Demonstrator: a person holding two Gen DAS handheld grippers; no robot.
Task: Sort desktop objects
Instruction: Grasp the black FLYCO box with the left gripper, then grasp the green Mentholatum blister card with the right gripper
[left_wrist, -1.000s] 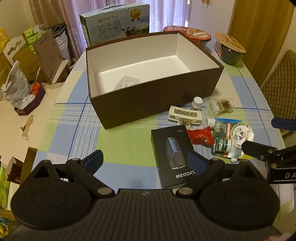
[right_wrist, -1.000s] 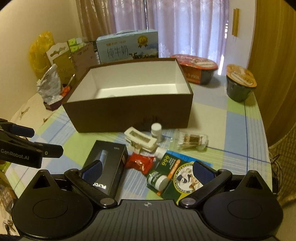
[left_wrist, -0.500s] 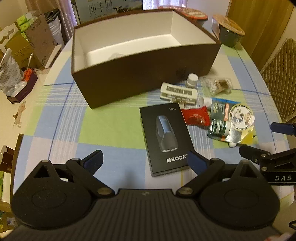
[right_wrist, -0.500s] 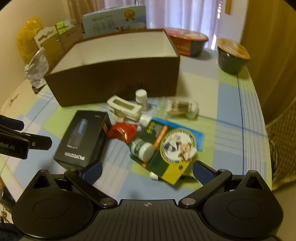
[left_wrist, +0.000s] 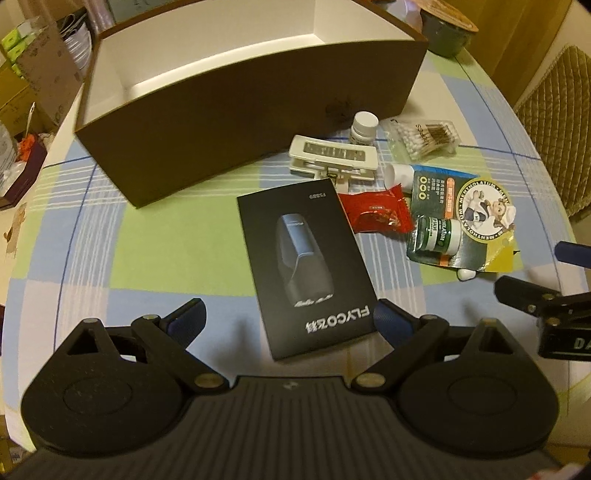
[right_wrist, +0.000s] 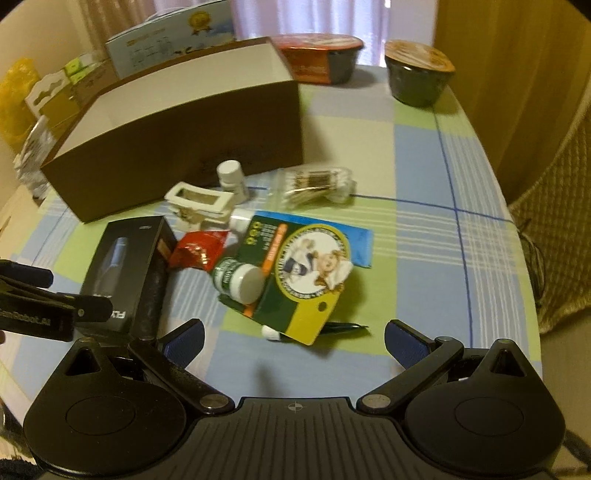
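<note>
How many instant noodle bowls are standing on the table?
2. The red bowl stands behind the box; the dark bowl stands to its right near the table edge. The box may hide others.

Black FLYCO box (left_wrist: 306, 266) lies flat before the open brown box (left_wrist: 236, 122), beside small clutter

At centre frame we read "FLYCO" upside down on the black box (left_wrist: 304, 267); "MENTHOLATUM" rings the round emblem on the green card (left_wrist: 476, 221) at right, and "GenRobot.AI" marks the left gripper (right_wrist: 55, 299) at left edge.
</note>
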